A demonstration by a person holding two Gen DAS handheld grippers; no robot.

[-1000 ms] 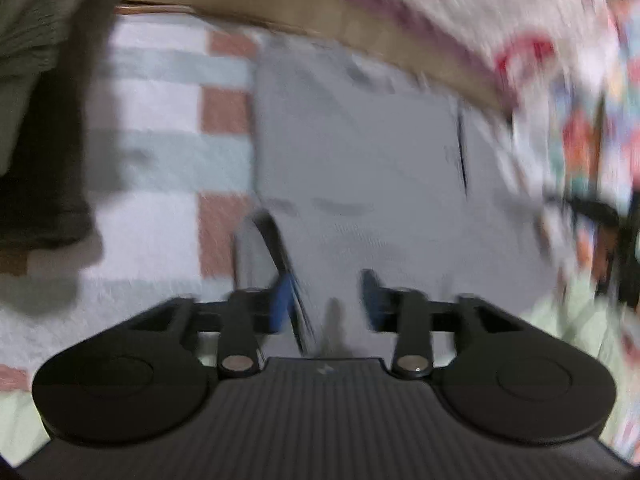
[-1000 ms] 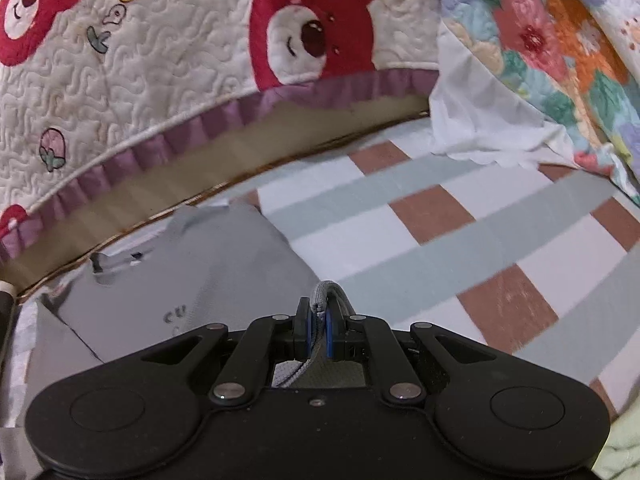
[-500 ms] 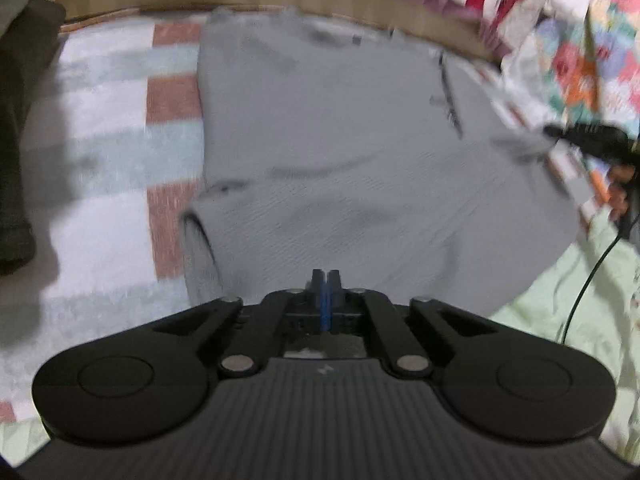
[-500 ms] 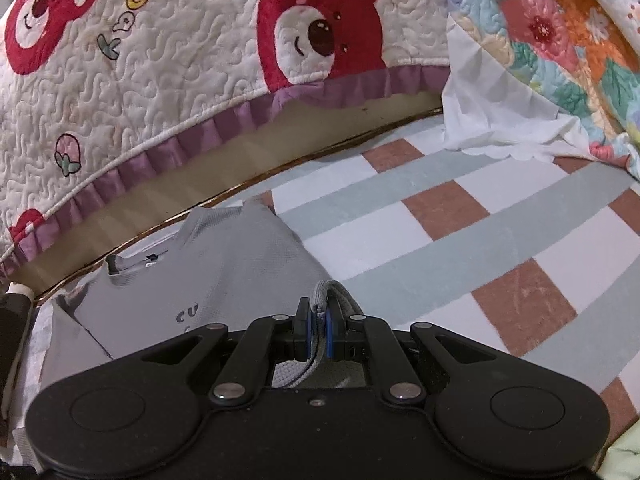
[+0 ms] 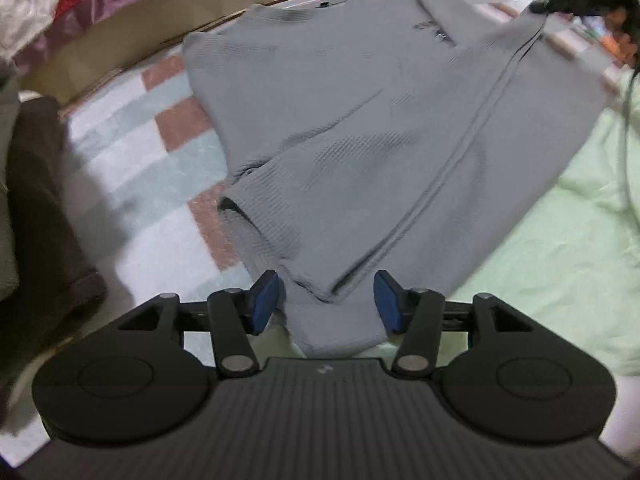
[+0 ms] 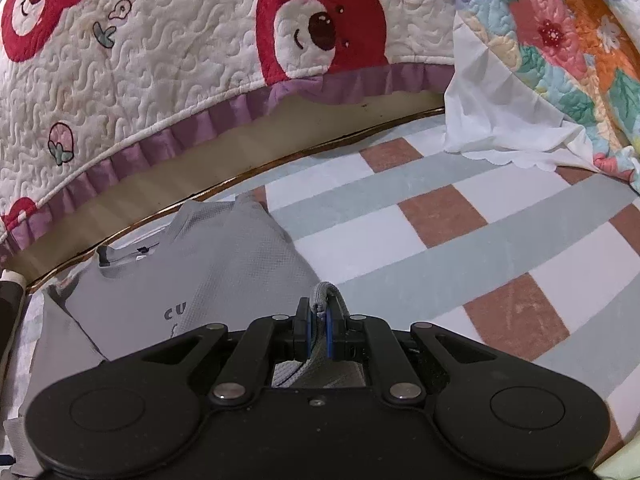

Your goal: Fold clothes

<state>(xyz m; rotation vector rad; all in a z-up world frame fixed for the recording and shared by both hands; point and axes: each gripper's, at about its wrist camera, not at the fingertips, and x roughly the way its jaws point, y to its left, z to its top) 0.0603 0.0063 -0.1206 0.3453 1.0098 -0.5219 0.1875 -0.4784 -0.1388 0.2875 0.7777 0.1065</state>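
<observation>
Grey shirt (image 5: 360, 128): lay spread on the checked blanket (image 5: 132, 160), collar toward the bear quilt (image 6: 160, 40), one sleeve folded inward. Left gripper (image 5: 326, 304): jaws just opened, released, shirt hem between its pads untouched. Right gripper (image 6: 318, 334): clenched on a bunched shirt fold. Floral quilt (image 6: 560, 40): far right. Dark garment (image 5: 36, 208): left.

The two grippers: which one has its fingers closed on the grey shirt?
The right gripper: it pinches a fold of the grey shirt. The left gripper has just opened, pressing nothing.
</observation>
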